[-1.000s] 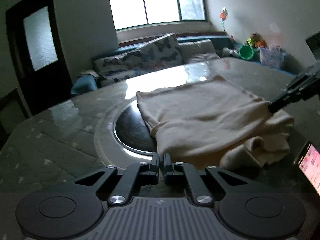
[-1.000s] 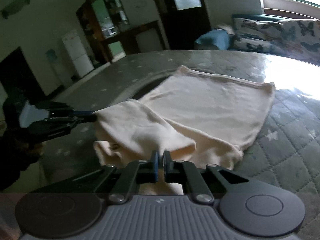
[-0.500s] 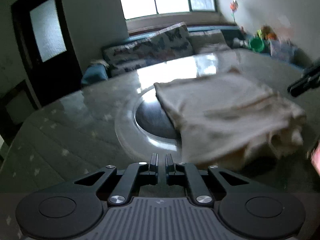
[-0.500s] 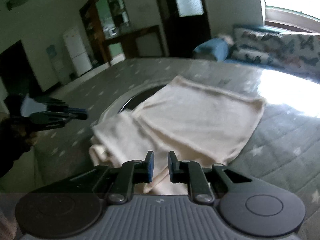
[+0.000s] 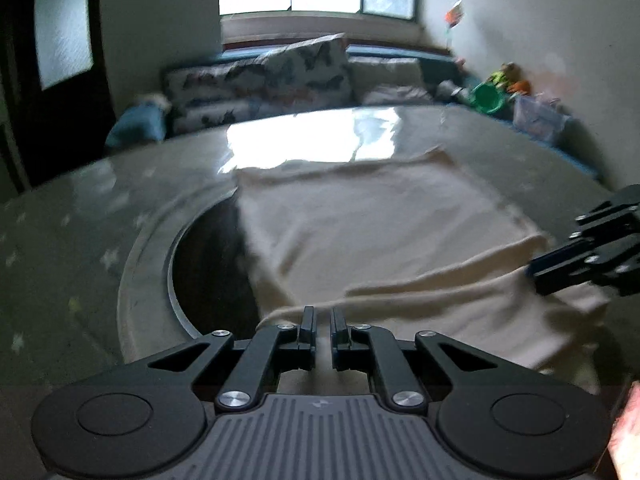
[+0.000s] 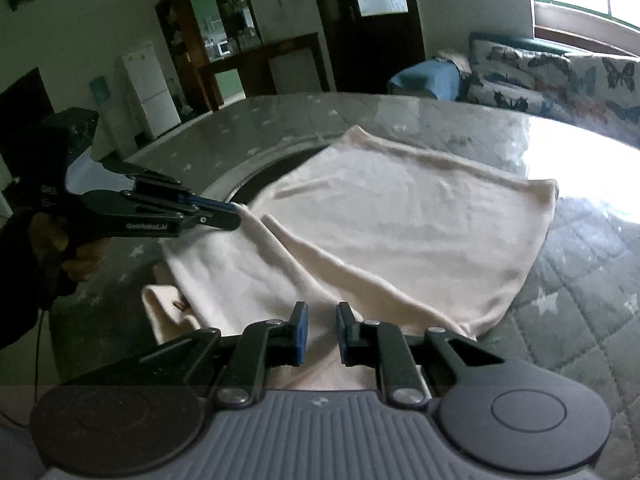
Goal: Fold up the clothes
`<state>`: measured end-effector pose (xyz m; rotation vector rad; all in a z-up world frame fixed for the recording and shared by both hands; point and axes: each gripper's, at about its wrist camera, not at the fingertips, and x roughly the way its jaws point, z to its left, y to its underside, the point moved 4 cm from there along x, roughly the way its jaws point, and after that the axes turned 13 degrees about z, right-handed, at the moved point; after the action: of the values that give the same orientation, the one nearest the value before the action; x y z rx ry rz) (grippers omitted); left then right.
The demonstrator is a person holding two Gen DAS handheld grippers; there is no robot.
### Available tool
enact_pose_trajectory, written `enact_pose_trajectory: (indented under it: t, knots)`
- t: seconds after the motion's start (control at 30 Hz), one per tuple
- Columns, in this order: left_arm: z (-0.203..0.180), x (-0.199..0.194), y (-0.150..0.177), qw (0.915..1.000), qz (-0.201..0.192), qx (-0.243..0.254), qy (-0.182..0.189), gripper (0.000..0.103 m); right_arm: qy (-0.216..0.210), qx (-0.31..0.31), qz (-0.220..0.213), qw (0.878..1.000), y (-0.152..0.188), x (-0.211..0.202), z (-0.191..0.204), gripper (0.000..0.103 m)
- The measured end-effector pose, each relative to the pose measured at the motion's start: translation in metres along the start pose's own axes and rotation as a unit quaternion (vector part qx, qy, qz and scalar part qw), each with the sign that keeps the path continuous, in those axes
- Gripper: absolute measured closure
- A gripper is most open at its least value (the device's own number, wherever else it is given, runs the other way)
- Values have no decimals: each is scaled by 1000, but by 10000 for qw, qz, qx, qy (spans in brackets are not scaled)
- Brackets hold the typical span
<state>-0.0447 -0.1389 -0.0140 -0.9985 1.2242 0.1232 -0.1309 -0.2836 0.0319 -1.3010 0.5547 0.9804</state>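
A cream garment lies partly folded on the grey quilted table, its near edge bunched. It also shows in the right wrist view. My left gripper is slightly open, its tips at the garment's near left corner fold; in the right wrist view its tips touch the cloth edge. My right gripper is open over the garment's near edge, holding nothing; it shows at the right of the left wrist view.
A round dark inset in the table lies partly under the garment. A sofa with butterfly cushions stands behind the table. Toys and a green bowl sit at the far right. A fridge and dark door stand beyond.
Both grippers let go of the cloth and opened slightly. The left gripper moved back in to the garment's near left corner. The folded flap now lies lower and flatter.
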Motion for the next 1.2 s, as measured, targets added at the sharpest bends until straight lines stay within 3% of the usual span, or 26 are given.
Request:
enact_pose_trajectory:
  t: [0.27, 0.47, 0.83, 1.07, 1.2]
  knots:
    - [11, -11, 5, 9995, -134, -49, -289, 94, 134, -109, -91, 9998, 0, -8, -2, 88]
    - [-14, -24, -2, 9986, -427, 320, -17, 93, 49, -330, -66, 9994, -4, -1, 11, 88]
    - [-46, -18, 17, 9943, -280, 1011, 212, 93, 7, -989, 35, 9951, 3, 3, 42, 88]
    - [-60, -14, 31, 9899, -192, 1368, 310, 92, 19, -945, 81, 9955, 8, 2, 40, 88]
    - [-59, -19, 26, 9899, -300, 1320, 417, 91, 45, -795, -18, 9968, 3, -3, 32, 88]
